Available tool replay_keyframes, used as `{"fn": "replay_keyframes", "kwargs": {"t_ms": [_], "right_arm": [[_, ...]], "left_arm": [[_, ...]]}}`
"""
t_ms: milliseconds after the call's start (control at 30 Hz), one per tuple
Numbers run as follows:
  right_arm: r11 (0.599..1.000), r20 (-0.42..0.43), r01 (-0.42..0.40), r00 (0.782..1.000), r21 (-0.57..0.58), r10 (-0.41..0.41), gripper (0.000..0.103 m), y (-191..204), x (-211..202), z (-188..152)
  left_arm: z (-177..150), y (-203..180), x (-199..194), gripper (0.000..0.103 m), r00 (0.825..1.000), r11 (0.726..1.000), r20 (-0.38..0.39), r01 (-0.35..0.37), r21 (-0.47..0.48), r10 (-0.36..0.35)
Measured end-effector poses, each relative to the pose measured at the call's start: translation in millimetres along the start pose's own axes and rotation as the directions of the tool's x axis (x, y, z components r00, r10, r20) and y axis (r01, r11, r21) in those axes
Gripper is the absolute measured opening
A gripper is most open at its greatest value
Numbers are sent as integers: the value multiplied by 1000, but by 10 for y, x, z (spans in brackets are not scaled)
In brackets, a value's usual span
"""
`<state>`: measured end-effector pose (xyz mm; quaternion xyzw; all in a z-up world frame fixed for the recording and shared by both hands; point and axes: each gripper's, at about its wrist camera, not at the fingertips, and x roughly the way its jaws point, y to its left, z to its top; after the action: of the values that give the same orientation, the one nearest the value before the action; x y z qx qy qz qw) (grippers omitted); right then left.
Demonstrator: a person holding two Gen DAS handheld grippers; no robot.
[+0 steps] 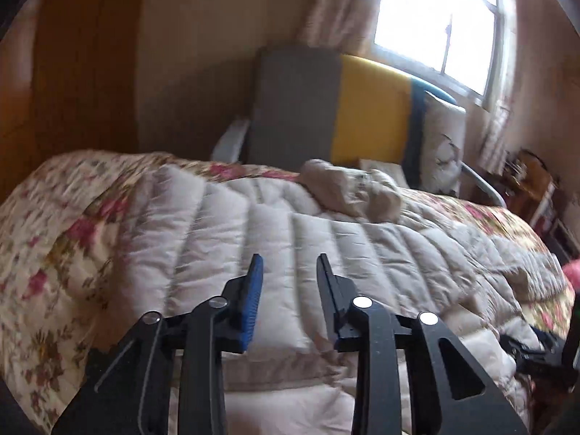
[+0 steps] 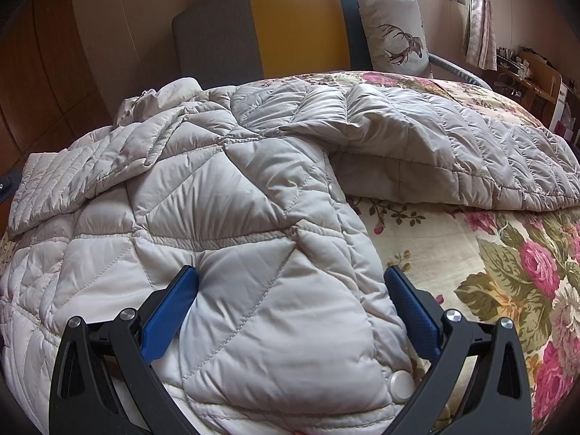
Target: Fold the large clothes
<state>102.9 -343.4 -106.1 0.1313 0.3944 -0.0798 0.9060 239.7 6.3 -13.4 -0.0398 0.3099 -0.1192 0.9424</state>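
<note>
Left wrist view: the left gripper is held over the quilted coat, which is spread on the floral bedspread; its jaws are narrowly parted, nothing between them. Right wrist view: the right gripper is set wide astride the coat's front panel, apparently to pin it while folding.

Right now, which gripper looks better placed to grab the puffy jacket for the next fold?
Probably the right gripper: its open jaws already straddle the quilted down jacket front edge. The left gripper hangs above it, holding nothing.
</note>
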Motion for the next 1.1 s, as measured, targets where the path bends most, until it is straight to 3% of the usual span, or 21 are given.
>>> {"fn": "replay_keyframes", "kwargs": {"t_ms": [33,233,300,433,533,600,800,867,933,1100], "right_arm": [[1000,1,1,1000,-1,-1,101,5,-3,-3],[1000,7,13,1000,-8,-13,101,24,-18,-9],[1000,6,23,1000,-13,-23,101,39,-20,-14],[993,-9,99,995,-69,-100,101,196,-136,116],[995,72,30,997,-98,-23,101,450,-345,341],[991,82,7,997,-137,4,101,709,-332,512],[972,37,9,999,-237,0,101,1399,247,857],[953,8,82,996,-291,-84,101,1533,525,876],[939,-31,104,992,-327,-120,101,1521,820,822],[963,-61,22,997,-268,-40,101,1344,915,780]], "left_arm": [[23,173,78,25,999,998,-19,-27,-53,26],[-64,732,489,23,985,980,-124,-139,-145,121],[-176,837,585,23,985,973,-143,-119,-198,91],[-239,873,515,23,993,971,-109,-67,-230,43],[-288,965,379,26,999,956,-42,-9,-293,-3],[-310,1001,367,27,999,948,-34,-2,-318,-9],[-292,962,423,28,998,951,-60,-26,-307,8],[-311,993,456,28,998,949,-67,-35,-312,14],[-330,1012,486,27,997,948,-77,-39,-316,15],[-350,1035,526,27,996,947,-83,-41,-318,15]]}}
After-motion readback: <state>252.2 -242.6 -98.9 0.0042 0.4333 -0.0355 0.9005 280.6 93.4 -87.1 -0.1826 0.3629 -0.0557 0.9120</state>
